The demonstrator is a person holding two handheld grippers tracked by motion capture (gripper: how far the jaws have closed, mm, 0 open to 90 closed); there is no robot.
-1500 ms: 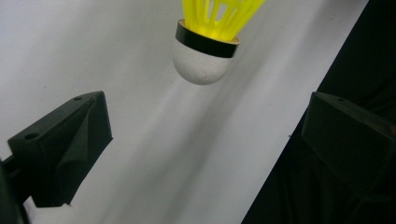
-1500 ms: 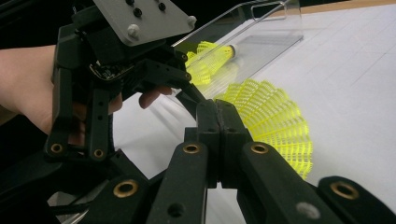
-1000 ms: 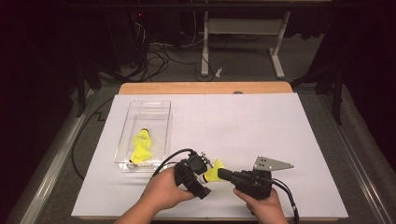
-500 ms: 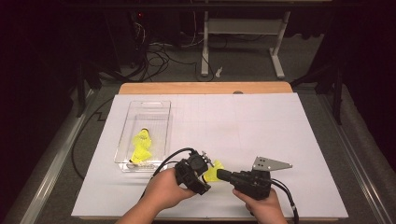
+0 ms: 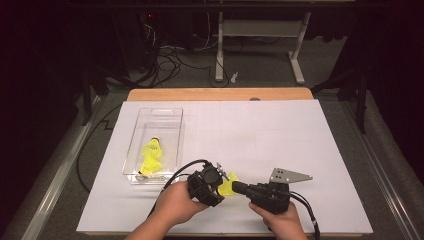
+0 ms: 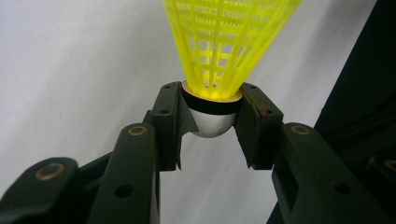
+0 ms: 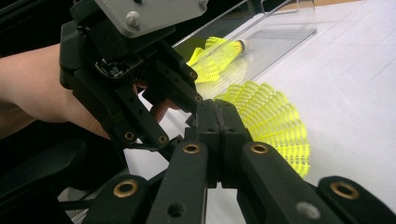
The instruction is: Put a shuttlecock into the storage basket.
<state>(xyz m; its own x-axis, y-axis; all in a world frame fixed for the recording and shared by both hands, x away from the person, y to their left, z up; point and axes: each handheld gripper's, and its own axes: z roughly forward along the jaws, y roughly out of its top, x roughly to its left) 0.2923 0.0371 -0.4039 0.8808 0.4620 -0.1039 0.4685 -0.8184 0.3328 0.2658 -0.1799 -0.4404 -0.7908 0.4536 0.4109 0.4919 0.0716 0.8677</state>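
Between the Left Jaws: Carrying the Shuttlecock to the Box

Between the jaws of the left gripper (image 6: 212, 116) sits a yellow shuttlecock (image 6: 224, 42), pinched by its white cork tip, one pad on each side, with the mesh skirt flaring out beyond the jaw tips. The pads bear on the black band and the rounded cork just behind it, so the grip looks centred but shallow. The right gripper (image 7: 219, 126) has its jaws pressed together with nothing between them; its tips lie just beside the skirt and close under the left gripper's linkage.

In the high view both grippers meet near the front edge of the table (image 5: 280, 130), and the clear plastic box (image 5: 131, 150), with more yellow shuttlecocks (image 5: 151, 156) inside, stands off to the left gripper's side.

The step in hand appears to be moving this shuttlecock to the box. To do it well, keep the pinch on the cork steady, since a round tip could squirt out. Draw the right jaws back from the skirt first so they do not snag the mesh. Lift clear of the table, pass over the box wall, then release low inside.
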